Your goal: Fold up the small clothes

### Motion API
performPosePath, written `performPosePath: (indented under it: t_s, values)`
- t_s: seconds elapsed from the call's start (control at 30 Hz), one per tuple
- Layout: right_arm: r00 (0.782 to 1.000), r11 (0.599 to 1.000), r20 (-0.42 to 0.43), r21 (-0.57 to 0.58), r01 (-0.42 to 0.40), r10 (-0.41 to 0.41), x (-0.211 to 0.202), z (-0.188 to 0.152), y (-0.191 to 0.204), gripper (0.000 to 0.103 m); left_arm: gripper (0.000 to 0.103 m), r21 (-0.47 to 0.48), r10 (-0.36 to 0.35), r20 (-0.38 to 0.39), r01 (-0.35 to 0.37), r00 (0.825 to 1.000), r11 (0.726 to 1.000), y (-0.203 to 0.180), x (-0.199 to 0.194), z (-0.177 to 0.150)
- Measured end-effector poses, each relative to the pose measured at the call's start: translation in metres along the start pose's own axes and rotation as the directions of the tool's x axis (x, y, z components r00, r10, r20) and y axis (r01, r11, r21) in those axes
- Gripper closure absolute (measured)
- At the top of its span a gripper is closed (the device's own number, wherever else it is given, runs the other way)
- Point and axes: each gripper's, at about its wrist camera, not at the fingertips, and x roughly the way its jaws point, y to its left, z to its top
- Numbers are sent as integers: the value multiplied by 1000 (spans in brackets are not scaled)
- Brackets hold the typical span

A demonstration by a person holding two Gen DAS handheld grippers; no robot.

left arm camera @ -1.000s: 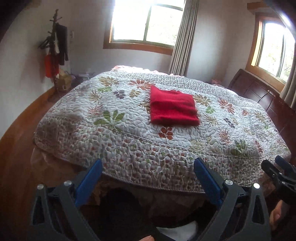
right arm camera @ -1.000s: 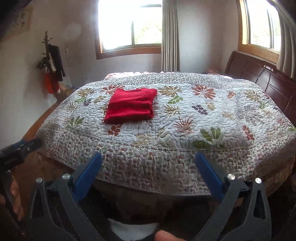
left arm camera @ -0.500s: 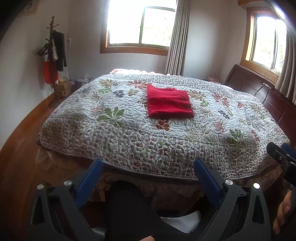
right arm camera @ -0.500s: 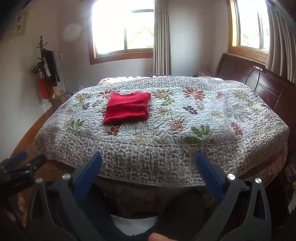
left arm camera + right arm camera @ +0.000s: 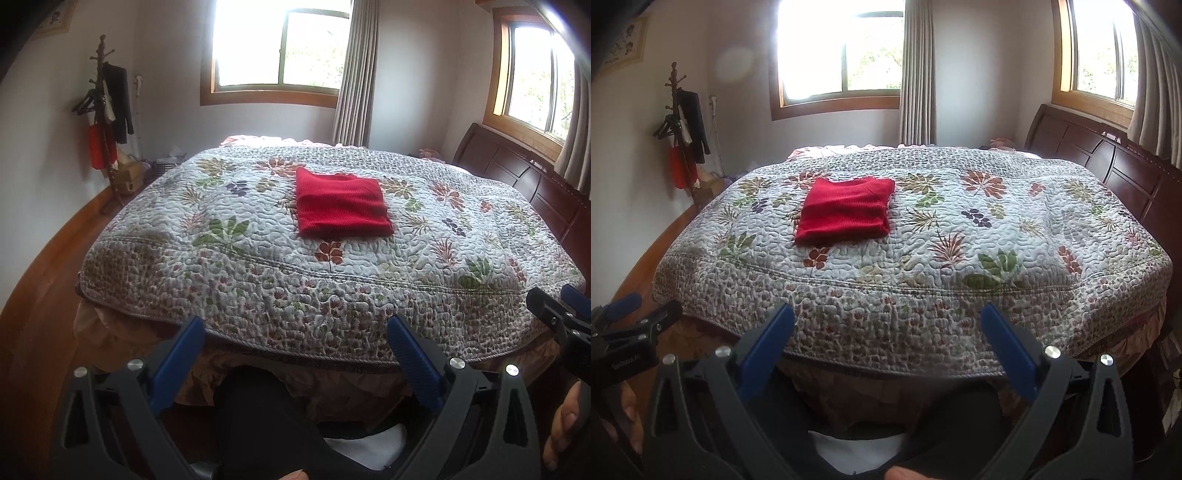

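A red knitted garment [image 5: 341, 205] [image 5: 846, 210] lies folded into a neat rectangle on the floral quilt [image 5: 258, 258] [image 5: 960, 266] of a bed, a little back from the near edge. My left gripper [image 5: 295, 328] is open and holds nothing; it hangs below and in front of the bed's edge, well short of the garment. Held at the same height off the bed, my right gripper [image 5: 888, 315] is open too, with nothing between its blue-padded fingers. Each gripper shows at the side of the other's view.
A dark wooden headboard [image 5: 1108, 155] runs along the bed's right side. A coat stand [image 5: 107, 110] with hanging clothes stands in the left corner by wooden flooring [image 5: 37, 295]. Dark trouser legs [image 5: 258, 424] of a person fill the space under the grippers.
Both grippers have drawn back and down from the bed, so the quilt and the folded garment look farther off. Both stay open.
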Motion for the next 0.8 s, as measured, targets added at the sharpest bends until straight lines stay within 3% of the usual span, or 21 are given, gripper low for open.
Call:
performPosePath:
  t_s: [0.2, 0.8]
  values:
    - [999, 999, 30, -11, 42, -42, 4, 0, 1, 3, 4, 15, -4, -27, 4, 1000, 1000, -6, 13, -3]
    - [1000, 1000, 2, 16, 21, -21, 37, 20, -10, 3, 4, 16, -2, -73, 3, 997, 1000, -13, 45, 17]
